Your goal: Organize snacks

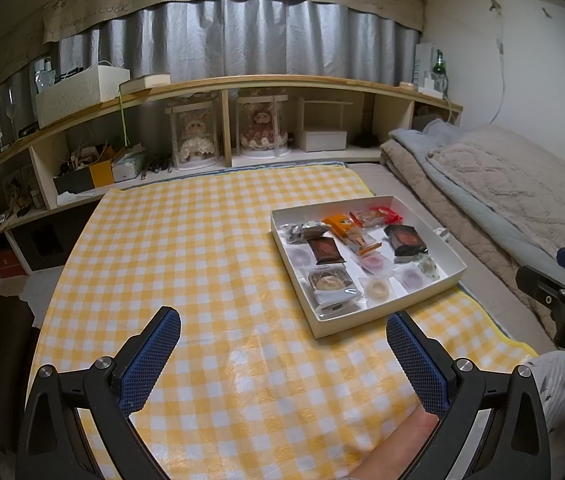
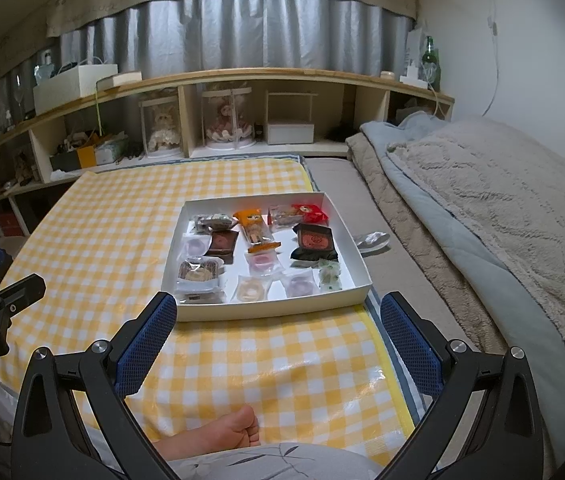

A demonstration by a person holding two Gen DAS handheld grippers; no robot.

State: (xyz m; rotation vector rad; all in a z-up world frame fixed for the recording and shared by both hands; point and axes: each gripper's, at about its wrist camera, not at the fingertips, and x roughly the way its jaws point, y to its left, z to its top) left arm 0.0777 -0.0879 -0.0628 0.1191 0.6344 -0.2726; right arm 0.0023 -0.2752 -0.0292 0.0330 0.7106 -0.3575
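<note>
Setting: a yellow checked mat (image 2: 122, 240) fills the lower and middle frame in both views; shelves run across the upper half, bedding lies at right.
Snack box: a shallow white box (image 2: 270, 310) sits mid-frame in the right wrist view, right of centre in the left wrist view (image 1: 386, 316), near the mat's right edge.
Snacks: wrapped pieces lie inside it in rough rows. These include an orange packet (image 2: 252, 226), a red packet (image 2: 309, 213), a dark hexagonal pack (image 2: 315, 242), a brown square (image 2: 222, 242), and round pale pastries (image 2: 249, 289) along the near side.
Stray item: a clear wrapper (image 2: 370, 240) lies outside the box, just right of it.
Left gripper (image 1: 282, 356): spread wide, holding nothing, low over the mat, well apart from the box.
Right gripper (image 2: 274, 336): spread wide, nothing between its fingers, just short of the box's near wall.
Stage: the snacks already lie in the box; this fits a finished sorting as well as one under way.
Handling advice: any pick should probably pinch a packet's sealed edge, not its middle, since the pastries look crushable; the other gripper could steady the light box.
</note>
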